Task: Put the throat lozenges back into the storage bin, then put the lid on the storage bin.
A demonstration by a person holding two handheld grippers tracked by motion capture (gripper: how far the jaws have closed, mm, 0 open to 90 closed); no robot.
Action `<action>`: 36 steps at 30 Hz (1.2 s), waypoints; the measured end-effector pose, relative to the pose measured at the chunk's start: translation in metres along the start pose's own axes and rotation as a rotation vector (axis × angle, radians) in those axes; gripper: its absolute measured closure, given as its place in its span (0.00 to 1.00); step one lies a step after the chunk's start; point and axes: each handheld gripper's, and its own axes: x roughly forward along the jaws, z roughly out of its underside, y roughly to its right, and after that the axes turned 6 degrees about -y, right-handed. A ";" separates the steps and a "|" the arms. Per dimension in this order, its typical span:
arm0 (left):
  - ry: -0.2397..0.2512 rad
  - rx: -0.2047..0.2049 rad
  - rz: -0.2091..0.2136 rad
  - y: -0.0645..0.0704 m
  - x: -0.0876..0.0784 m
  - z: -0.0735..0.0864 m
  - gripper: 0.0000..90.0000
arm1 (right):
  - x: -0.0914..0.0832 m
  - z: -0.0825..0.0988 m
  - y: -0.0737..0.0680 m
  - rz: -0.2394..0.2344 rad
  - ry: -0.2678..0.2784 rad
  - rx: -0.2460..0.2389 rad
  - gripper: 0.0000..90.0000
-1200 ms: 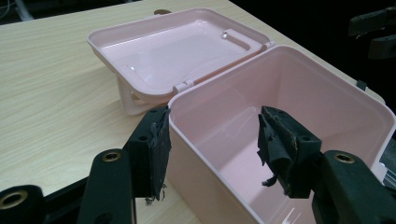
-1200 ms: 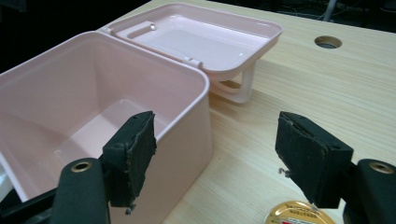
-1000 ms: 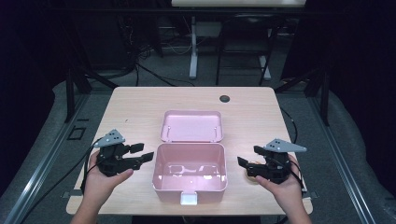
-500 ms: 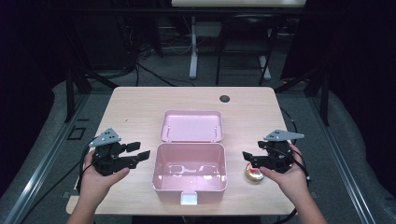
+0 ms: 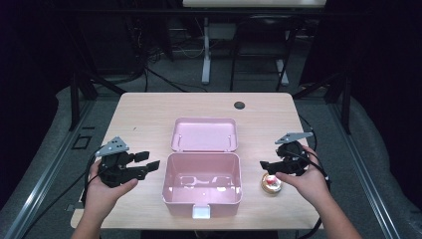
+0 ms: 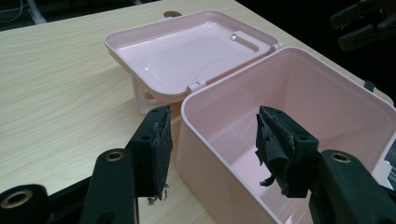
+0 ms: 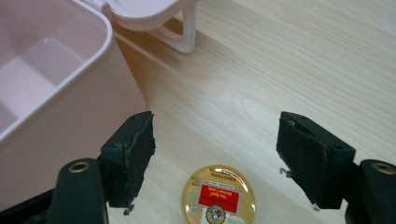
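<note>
In the high view, the right claw [image 5: 265, 166] is hovering with jaws apart over a small round tin [image 5: 271, 183] lying on the tabletop [image 5: 149, 109] just right of the open pink box [image 5: 201, 191], while the left claw [image 5: 149, 162], also apart and empty, is waiting left of the box; a second ago the right hand was covering the tin, and it has since shifted far enough to bare it. In the left claw view, the left claw [image 6: 212, 137] is straddling the box [image 6: 299, 93] wall without pressing it. In the right claw view, the right claw [image 7: 219, 154] is framing the tin [image 7: 218, 196], which is looking light, stiff and slick, so it is probably best pinched across its rim.
</note>
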 end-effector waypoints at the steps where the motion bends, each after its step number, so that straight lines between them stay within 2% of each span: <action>1: -0.007 0.002 0.003 0.000 0.000 0.000 0.50 | 0.001 -0.001 0.001 0.004 -0.012 -0.002 0.30; 8: -0.002 0.001 0.001 0.001 0.001 0.000 0.51 | 0.006 -0.005 0.006 0.009 -0.094 -0.001 0.27; 19: -0.006 0.006 -0.003 0.000 0.001 0.001 0.51 | 0.010 -0.010 0.008 0.042 -0.220 -0.045 0.25; 27: -0.002 0.002 -0.003 -0.001 0.000 0.000 0.50 | 0.018 -0.012 0.010 0.040 -0.311 -0.068 0.26; 36: -0.010 0.000 -0.002 -0.003 0.000 0.001 0.50 | 0.028 -0.013 0.014 0.043 -0.388 -0.058 0.26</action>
